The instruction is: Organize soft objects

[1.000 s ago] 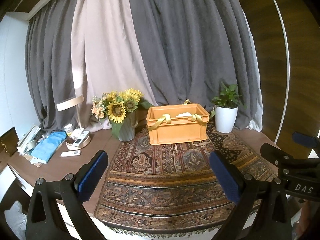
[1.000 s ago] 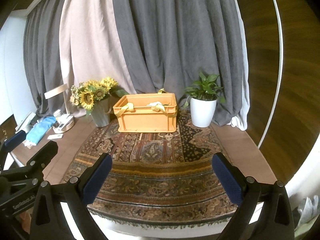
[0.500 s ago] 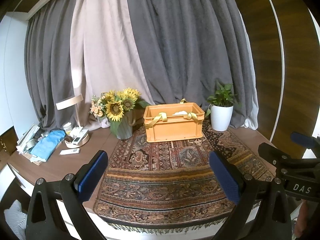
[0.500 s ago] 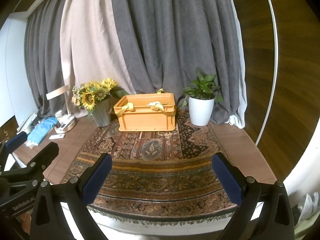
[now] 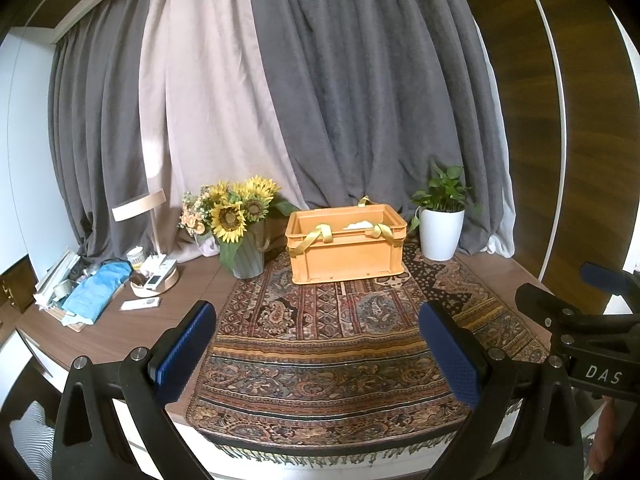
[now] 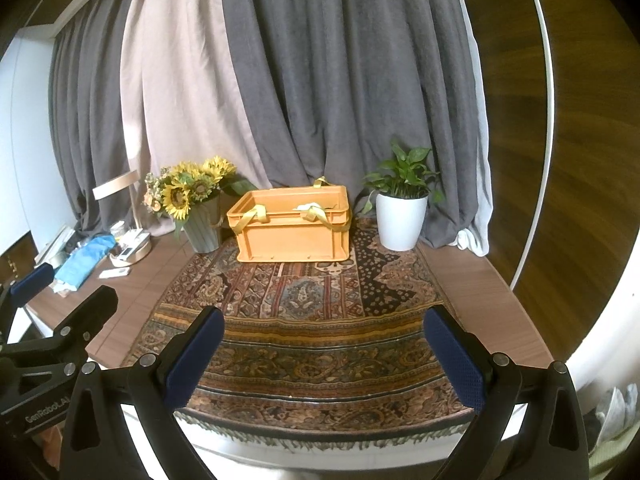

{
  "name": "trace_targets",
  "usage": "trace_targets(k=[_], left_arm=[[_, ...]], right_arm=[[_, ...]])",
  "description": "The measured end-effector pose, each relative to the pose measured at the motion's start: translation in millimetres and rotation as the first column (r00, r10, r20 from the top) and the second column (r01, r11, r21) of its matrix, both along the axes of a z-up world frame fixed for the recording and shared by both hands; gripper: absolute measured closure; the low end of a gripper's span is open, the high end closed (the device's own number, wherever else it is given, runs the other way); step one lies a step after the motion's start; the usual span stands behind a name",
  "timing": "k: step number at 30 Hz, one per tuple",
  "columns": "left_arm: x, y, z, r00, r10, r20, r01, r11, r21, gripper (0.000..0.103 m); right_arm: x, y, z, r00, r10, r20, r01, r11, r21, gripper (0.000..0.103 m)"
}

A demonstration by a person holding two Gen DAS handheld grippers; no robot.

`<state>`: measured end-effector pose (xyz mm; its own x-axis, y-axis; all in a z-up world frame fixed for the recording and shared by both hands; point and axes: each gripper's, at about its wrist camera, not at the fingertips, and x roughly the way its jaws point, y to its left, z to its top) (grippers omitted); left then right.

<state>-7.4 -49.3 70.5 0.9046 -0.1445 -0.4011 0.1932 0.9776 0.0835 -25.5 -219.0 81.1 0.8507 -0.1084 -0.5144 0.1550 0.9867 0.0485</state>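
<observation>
An orange crate (image 5: 346,245) stands at the far side of a patterned rug (image 5: 340,336); it also shows in the right wrist view (image 6: 293,230). Yellow straps (image 5: 316,236) hang over its rim, and something white (image 5: 360,225) lies inside. My left gripper (image 5: 318,354) is open and empty, held near the table's front edge, far from the crate. My right gripper (image 6: 324,354) is open and empty, also back at the front edge. Each gripper shows at the side of the other's view.
A vase of sunflowers (image 5: 240,236) stands left of the crate and a white potted plant (image 5: 440,226) right of it. A lamp (image 5: 140,204), a blue cloth (image 5: 96,294), a remote (image 5: 140,304) and small items sit at the table's left. Grey and beige curtains hang behind.
Both grippers have pulled back and away from the table; the crate and rug look smaller and farther. Both stay open and empty.
</observation>
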Motion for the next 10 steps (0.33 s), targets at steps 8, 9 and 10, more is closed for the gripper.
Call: trace_targets(k=[8, 9, 10], left_arm=[[0.6, -1.4, 0.4, 1.000, -0.005, -0.003, 0.005, 1.000, 0.000, 0.000], [0.4, -2.1, 0.6, 1.000, -0.007, -0.003, 0.007, 1.000, -0.001, 0.000], [0.5, -2.6, 0.8, 1.000, -0.009, -0.004, 0.009, 1.000, 0.000, 0.000]], right_arm=[[-1.2, -1.1, 0.8, 1.000, 0.000, -0.001, 0.000, 1.000, -0.002, 0.002], [-1.2, -1.1, 0.7, 1.000, -0.001, 0.000, 0.001, 1.000, -0.002, 0.002], [-1.4, -2.4, 0.7, 1.000, -0.002, -0.001, 0.002, 1.000, -0.001, 0.002]])
